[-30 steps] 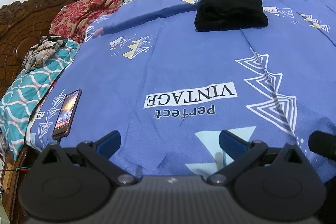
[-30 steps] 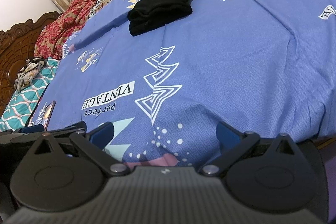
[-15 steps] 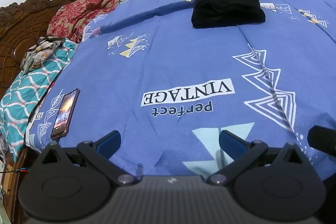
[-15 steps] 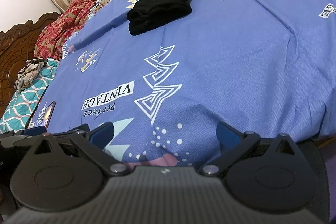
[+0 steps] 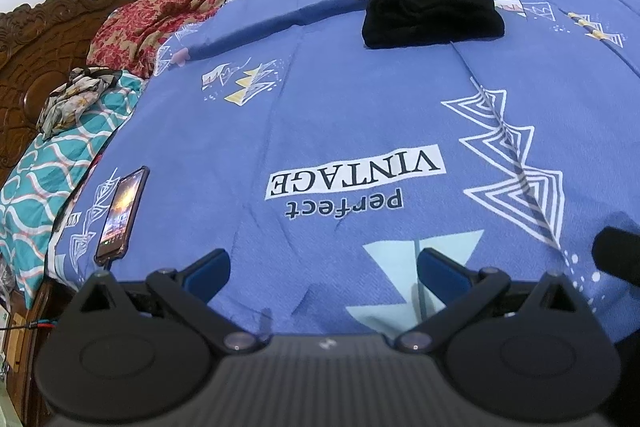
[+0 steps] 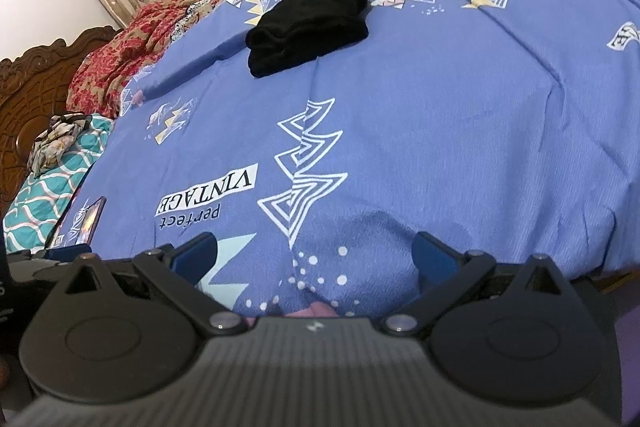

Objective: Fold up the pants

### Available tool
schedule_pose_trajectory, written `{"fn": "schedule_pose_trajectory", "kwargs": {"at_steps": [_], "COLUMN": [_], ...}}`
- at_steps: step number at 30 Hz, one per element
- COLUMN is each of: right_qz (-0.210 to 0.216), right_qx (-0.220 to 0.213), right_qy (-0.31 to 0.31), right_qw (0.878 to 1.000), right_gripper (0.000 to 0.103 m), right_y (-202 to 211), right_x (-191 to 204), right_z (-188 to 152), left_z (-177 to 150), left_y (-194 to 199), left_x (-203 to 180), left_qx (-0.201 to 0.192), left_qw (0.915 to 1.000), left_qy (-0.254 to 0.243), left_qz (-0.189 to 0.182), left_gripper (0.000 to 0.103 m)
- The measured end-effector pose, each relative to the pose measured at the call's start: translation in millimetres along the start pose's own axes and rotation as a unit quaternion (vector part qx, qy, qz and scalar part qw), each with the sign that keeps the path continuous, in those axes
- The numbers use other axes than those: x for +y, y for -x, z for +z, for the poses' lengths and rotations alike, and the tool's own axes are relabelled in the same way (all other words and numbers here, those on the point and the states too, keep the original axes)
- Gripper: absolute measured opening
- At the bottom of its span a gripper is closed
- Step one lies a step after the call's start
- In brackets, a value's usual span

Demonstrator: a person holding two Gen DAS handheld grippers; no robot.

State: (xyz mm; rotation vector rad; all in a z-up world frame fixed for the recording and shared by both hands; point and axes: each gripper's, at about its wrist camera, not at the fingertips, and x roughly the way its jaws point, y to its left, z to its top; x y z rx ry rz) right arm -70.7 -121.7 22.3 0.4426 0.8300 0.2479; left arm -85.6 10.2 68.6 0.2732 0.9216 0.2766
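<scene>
left wrist view: black pants (image 5: 434,7) lie as compact folded bundle on blue bedsheet (image 5: 360,115); left gripper (image 5: 323,267), right gripper (image 6: 314,251) both spread wide, empty, well apart from bundle.

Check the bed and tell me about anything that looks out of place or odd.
A lit phone lies near the left edge of the blue bedsheet, away from the folded black pants. A crumpled patterned cloth sits loose on the teal pillow. Nothing is spilled or damaged.
</scene>
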Motion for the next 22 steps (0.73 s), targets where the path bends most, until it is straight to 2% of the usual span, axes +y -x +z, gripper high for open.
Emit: {"fn": "schedule_pose_trajectory", "kwargs": {"at_steps": [13,22], "right_qz": [-0.016,-0.032], "right_qx": [-0.039,-0.059], "right_qy": [0.033,0.032], "right_qw": [0.999,0.997], "right_gripper": [0.103,0.103], "right_y": [0.6,-7.0], "right_x": [4.9,-1.0], "right_z": [5.7,23.6], "left_z": [10.8,35.5], "left_y": [-10.3,-21.8], "left_x": [-5.5,-15.0], "left_qx": [0.019,0.02], "left_qw": [0.9995,0.9981], "left_qy": [0.002,0.006], "left_qz": [-0.024,-0.058], "left_gripper": [0.103,0.103]}}
